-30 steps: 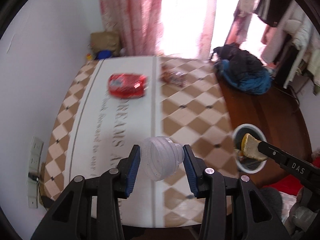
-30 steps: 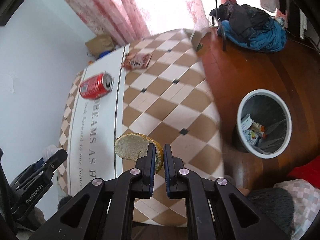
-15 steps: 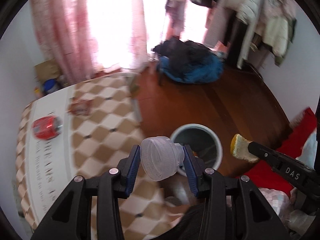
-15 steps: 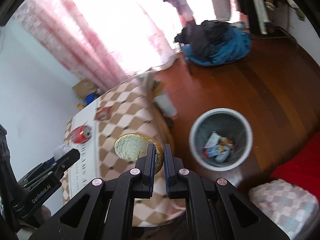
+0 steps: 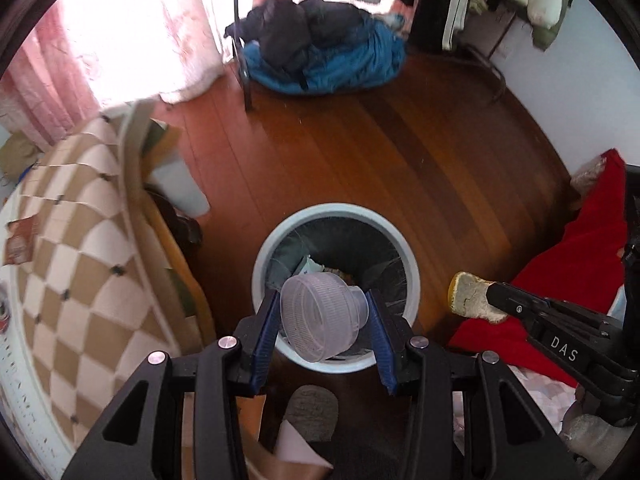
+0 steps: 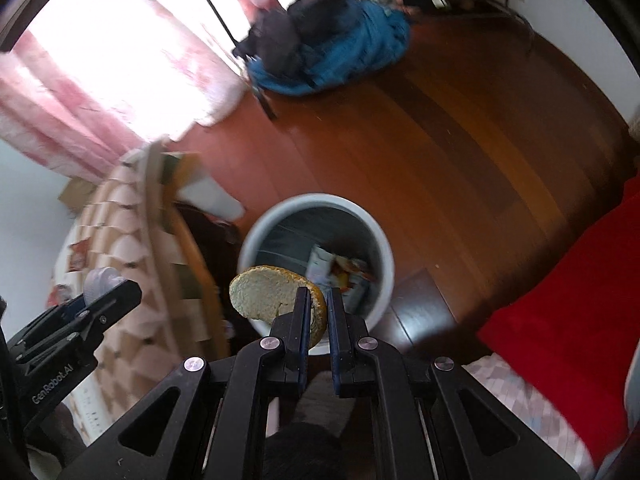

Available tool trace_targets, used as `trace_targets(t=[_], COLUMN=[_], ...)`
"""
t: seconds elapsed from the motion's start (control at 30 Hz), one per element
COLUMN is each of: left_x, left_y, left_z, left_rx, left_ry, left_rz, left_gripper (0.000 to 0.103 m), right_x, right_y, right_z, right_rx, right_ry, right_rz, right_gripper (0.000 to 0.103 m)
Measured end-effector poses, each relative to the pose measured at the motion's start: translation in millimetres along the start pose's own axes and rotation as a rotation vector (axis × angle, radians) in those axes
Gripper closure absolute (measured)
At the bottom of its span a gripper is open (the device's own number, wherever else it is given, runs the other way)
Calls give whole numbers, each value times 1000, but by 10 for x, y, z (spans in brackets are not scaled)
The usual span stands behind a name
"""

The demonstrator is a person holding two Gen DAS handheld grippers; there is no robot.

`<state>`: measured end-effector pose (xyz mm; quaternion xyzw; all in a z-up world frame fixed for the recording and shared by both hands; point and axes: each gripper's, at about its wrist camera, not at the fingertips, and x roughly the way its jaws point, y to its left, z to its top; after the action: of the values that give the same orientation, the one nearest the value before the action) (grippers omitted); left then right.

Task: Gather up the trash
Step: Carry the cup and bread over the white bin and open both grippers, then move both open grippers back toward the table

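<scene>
Both grippers have swung off the checked tabletop and now point steeply down over the bin, each keeping its load. From the left wrist, the left gripper [image 5: 322, 322] clamps a clear plastic cup [image 5: 318, 318] between its blue pads, the cup lying on its side with its ribbed mouth toward the camera, directly above the near rim of the bin [image 5: 404, 252], which stands on the wood floor [image 5: 360, 152] and holds some wrappers (their print is too small to read). The table [image 5: 80, 264] fills the left edge, with a snack packet [image 5: 22, 240] near its far end. At the right, the right gripper [image 5: 486, 294] reaches in, pinching a bun half [image 5: 470, 298] over a red cloth [image 5: 580, 256]. From the right wrist, somewhat blurred, the right gripper [image 6: 318, 316] is closed on the edge of the bun half [image 6: 268, 294], whose pale cut face shows above the bin's [image 6: 256, 236] near-left rim. The left gripper [image 6: 112, 294] enters at the left with the cup [image 6: 100, 282] over the table's [image 6: 120, 328] edge. A blue and black clothes heap [image 6: 340, 48] lies on the floor [image 6: 460, 152] beyond.
</scene>
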<state>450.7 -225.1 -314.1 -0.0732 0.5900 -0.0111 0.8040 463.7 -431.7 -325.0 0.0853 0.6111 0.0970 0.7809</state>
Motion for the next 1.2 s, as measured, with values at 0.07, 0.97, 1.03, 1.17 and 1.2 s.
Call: trace_targets(t=[0.07,0.97,1.03,1.17,1.2], left_x=[155,339,285,142,112], left_y=[-32,200,209,218,216], left_z=[40,42,31,-9,-16], left_rx=[0,-63,-64,-67,-67], left_ry=[26,51,43,22,16], left_rz=[-6,87,98,108,110], left_gripper=[64,5,5,2,2], right_x=[226,890,830,685,645], right_y=[-113,-119,-99,-72,-64], right_z=[75,189,164,115,104], right_rx=[9,-37,-46,-57,-61], right_ry=[33,123,117,101,94], right_rz=[-16,-92,-117,-134,-144], right_gripper=[94,0,0,0,0])
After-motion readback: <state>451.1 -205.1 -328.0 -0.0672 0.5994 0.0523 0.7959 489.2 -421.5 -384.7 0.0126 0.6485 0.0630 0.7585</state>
